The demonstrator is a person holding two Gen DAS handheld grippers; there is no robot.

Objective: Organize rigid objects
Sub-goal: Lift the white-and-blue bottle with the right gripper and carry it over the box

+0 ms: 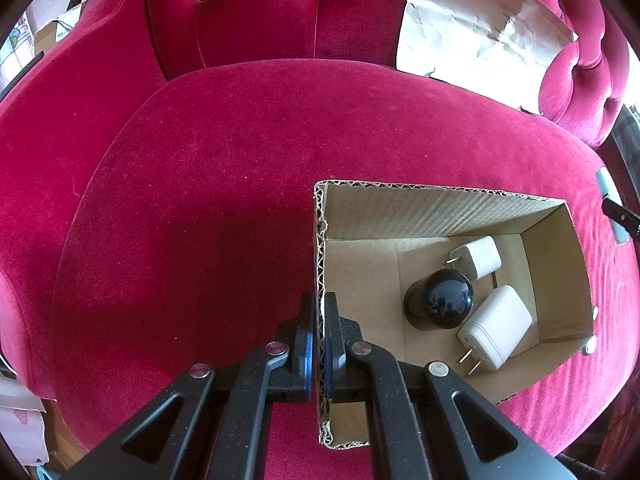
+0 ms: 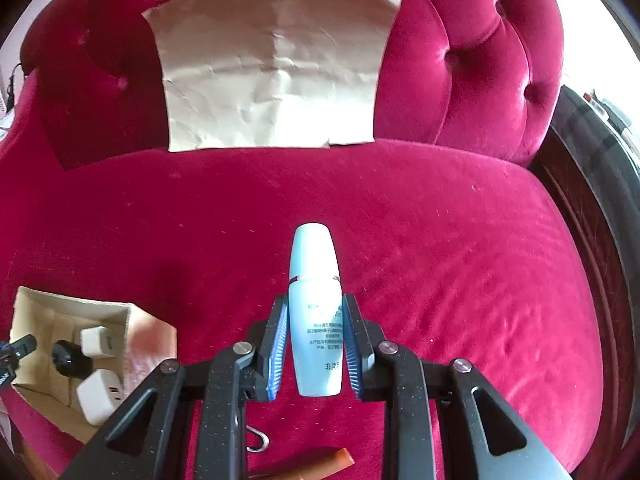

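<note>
My left gripper (image 1: 319,312) is shut on the left wall of an open cardboard box (image 1: 432,208) that sits on a red velvet seat (image 1: 240,160). Inside the box lie two white plug adapters (image 1: 498,326) (image 1: 478,258) and a black round object (image 1: 444,300). My right gripper (image 2: 315,304) is shut on a pale blue bottle (image 2: 315,280) with printed text, held above the seat cushion (image 2: 440,240), cap pointing away. The box (image 2: 32,304) shows at the lower left of the right wrist view.
A crumpled brown paper sheet (image 2: 272,68) leans on the tufted backrest (image 2: 480,60); it also shows in the left wrist view (image 1: 480,32). An orange stick (image 2: 320,462) and a metal hook (image 2: 258,442) lie on the seat near the right gripper.
</note>
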